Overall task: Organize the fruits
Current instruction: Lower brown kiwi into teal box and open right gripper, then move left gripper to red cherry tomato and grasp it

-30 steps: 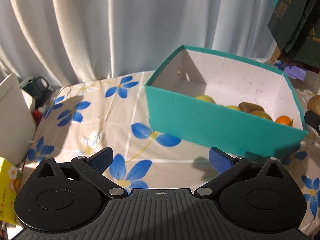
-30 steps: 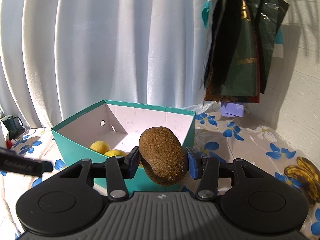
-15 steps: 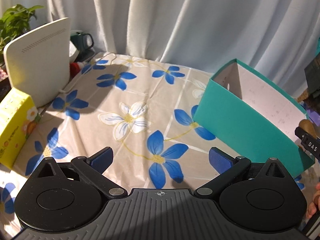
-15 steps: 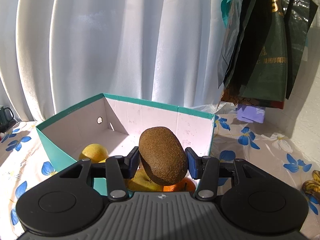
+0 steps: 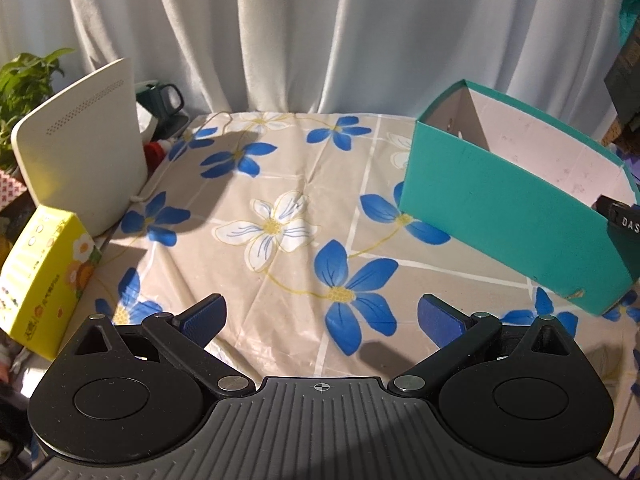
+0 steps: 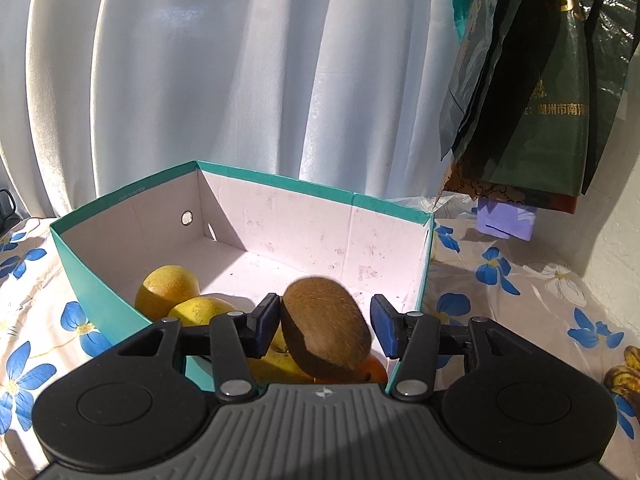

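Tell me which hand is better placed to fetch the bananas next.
Right, probably. The bananas lie on the tablecloth at the right edge of its view, and its tongs have just been opening, with the kiwi dropping into the box. The left tongs, open and empty, face away.

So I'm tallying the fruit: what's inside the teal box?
Inside the teal box: two yellow fruits, another yellow one and an orange one partly hidden by the kiwi and right gripper.

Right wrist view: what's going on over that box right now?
The right gripper has just been opening over the teal box. The kiwi sits between its jaws, clear of the right pad, apparently dropping onto the yellow fruit and an orange inside. The left gripper is open and empty above the flowered tablecloth.
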A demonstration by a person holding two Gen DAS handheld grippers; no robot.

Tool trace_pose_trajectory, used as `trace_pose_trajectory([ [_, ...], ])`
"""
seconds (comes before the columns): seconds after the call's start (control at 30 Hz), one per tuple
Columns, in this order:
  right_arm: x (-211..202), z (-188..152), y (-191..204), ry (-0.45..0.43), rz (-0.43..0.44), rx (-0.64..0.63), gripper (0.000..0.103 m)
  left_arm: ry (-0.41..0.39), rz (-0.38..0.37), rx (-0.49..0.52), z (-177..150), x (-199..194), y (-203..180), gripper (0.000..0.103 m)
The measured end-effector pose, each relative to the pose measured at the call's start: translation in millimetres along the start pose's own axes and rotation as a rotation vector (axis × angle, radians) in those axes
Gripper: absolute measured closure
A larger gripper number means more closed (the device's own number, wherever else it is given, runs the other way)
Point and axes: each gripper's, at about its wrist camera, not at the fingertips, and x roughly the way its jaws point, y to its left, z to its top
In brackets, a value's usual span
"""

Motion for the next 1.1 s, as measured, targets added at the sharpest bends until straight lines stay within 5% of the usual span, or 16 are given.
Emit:
trace_pose_trajectory([
  [0.13,-11,3,1,-0.048,-0.005,-0.009,0.038,0.002,-0.043,0.049,-11,1,-8,0.000],
  [0.37,-88,2,1,-0.232,0.059,0.009,0.001,-0.005,-0.068,0.131,-36,6,-26,0.000],
  [0.7,-158,-33,4,-0.321,0.113,-0.004,0.000,-0.024,-0.184,0.223,-56,10,-51,0.000],
  [1.1,-152,-44,-3,-0.221,0.164,0.059,0.000,0.105,-0.225,0.197,-58,35,-58,0.002],
])
